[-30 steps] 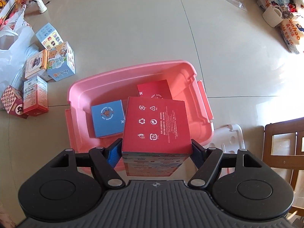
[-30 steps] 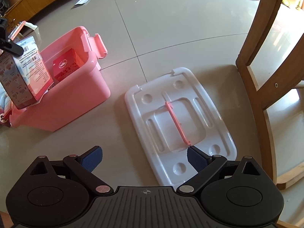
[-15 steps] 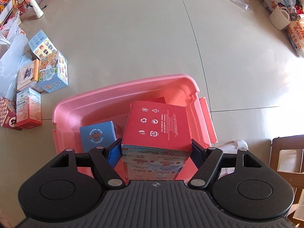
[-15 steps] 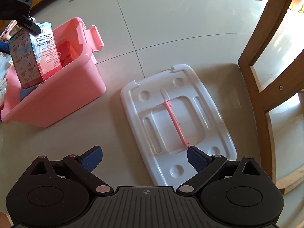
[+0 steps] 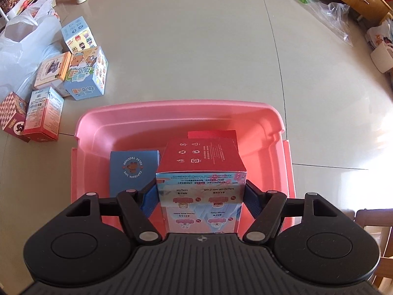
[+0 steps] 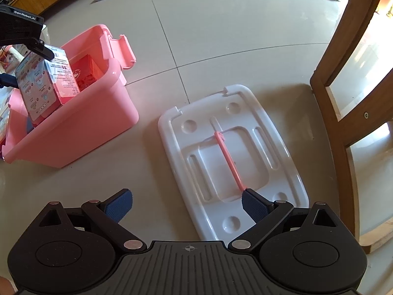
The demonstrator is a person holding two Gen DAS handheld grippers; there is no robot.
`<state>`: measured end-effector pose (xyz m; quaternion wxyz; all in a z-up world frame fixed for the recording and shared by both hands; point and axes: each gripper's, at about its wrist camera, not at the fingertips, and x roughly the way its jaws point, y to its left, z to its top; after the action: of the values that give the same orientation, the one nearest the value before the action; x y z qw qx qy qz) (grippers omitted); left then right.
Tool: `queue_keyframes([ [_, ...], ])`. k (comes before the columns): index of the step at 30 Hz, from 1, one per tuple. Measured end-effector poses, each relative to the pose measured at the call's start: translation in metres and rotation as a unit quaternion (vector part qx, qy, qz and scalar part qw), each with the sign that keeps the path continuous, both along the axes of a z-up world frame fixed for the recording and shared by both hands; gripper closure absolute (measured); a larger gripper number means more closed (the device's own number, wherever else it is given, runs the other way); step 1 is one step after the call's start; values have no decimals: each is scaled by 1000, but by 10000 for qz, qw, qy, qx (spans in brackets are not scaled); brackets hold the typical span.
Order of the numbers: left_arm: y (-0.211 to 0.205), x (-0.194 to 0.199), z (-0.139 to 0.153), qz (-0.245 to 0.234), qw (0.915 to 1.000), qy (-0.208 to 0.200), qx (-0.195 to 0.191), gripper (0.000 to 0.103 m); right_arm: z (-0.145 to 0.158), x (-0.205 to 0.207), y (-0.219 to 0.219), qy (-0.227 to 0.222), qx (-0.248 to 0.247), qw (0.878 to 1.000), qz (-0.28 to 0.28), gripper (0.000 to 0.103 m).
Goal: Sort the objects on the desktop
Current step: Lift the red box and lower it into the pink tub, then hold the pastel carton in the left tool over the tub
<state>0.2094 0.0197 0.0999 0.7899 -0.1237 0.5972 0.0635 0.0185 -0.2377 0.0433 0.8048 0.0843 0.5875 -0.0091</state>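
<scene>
My left gripper (image 5: 200,195) is shut on a red and pale blue box (image 5: 200,169) and holds it low inside the pink bin (image 5: 176,113), between a blue box (image 5: 132,169) on its left and a red box (image 5: 212,134) behind it. The right wrist view shows the held box (image 6: 46,83) tilted inside the pink bin (image 6: 81,127), with the left gripper above it. My right gripper (image 6: 188,204) is open and empty, low over the floor, at the near end of the white bin lid (image 6: 231,157).
Several small boxes (image 5: 86,73) and white plastic bags (image 5: 22,49) lie on the floor left of the bin. A wooden chair leg (image 6: 329,113) stands right of the lid. A white mug (image 5: 382,56) and bags lie at the far right.
My left gripper has carried the red box forward and down into the pink bin. My right gripper has stayed open over the lid.
</scene>
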Motion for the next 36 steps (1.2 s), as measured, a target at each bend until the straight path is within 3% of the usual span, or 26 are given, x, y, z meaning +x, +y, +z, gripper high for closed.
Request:
queue_keyframes([
  [6,-6,-7,-7,12,9997,-186,184,31,-1,1,0,30,-10,10000,-15,8],
  [17,-17,-19,-38,-122,9995,127,280,31,-6,2,3,90,10,10000,40,8],
  [27,-21,-23,-49,-167,9991,149,361,31,-13,3,3,175,48,9998,41,8],
  [36,-10,-18,-49,110,9982,588,1,27,-15,4,4,189,82,9998,61,8],
])
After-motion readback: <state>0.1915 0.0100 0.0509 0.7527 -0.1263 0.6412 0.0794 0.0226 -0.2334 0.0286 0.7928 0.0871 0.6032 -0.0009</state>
